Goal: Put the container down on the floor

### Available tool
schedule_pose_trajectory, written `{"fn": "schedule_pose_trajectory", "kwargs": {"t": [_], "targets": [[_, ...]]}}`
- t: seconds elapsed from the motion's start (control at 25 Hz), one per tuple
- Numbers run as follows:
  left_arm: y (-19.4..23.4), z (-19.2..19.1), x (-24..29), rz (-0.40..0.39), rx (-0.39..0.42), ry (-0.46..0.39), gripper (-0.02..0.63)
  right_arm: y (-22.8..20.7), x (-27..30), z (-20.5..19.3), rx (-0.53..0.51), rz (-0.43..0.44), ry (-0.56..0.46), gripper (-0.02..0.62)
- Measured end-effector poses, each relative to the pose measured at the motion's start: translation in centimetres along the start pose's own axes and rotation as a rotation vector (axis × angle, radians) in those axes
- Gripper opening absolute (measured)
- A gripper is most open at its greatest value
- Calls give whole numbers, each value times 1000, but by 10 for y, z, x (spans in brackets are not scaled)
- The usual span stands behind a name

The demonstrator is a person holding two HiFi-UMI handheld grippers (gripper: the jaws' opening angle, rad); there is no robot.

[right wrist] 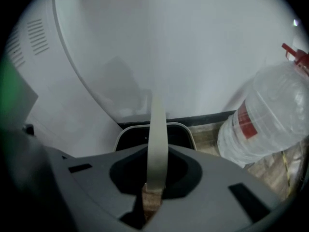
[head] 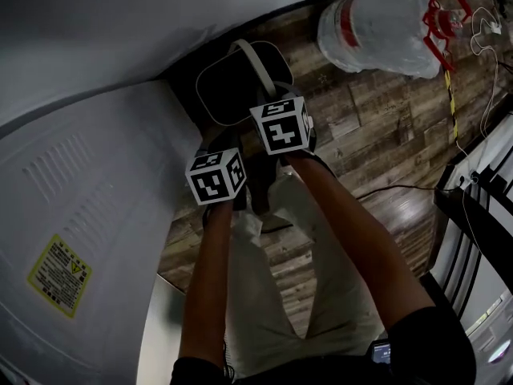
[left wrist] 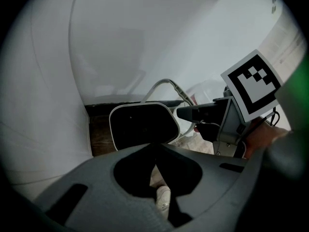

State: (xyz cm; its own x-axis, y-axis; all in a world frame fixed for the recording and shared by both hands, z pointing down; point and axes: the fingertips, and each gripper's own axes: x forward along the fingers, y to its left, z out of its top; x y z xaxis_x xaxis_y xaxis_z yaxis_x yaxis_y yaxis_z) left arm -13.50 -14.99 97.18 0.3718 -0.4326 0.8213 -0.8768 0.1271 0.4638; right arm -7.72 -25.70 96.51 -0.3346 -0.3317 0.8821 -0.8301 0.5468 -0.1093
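**White handle clamped, container hanging beside the appliance**

White sheet metal is filling the left of the head view. This is the appliance (head: 96,215), the biggest thing in sight, and it is carrying vent slots and a yellow sticker (head: 60,275) on its side. Wood-look floor (head: 377,127) is running out from the appliance's foot. A clear bottle (head: 377,26) with a red label and a red cap fitting is resting on that floor, well apart from the appliance and beyond the container from it.

The container (head: 232,83), dark inside with a pale rim, is sitting just beside the appliance's lower edge, in the shadowed corner. Whether its base is touching the floor I cannot tell.

The right gripper (right wrist: 153,190) is hanging above the container, on the side away from the appliance. Its jaws are pressing together on the handle (right wrist: 157,144), a pale strap that is rising straight up from the rim into the pads. The left gripper (left wrist: 157,166) is hovering between the right gripper and the appliance, apart from the container. Its jaws are meeting and holding nothing.
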Motion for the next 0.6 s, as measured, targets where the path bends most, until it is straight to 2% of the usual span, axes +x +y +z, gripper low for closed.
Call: {"fn": "schedule_pose_trajectory", "kwargs": {"t": [0.36, 0.6], "targets": [[-30, -3, 25, -46, 71, 33, 14, -34, 0, -27, 38, -35, 25, 32], [-35, -8, 39, -61, 92, 54, 14, -46, 3, -38, 69, -50, 25, 32]]}}
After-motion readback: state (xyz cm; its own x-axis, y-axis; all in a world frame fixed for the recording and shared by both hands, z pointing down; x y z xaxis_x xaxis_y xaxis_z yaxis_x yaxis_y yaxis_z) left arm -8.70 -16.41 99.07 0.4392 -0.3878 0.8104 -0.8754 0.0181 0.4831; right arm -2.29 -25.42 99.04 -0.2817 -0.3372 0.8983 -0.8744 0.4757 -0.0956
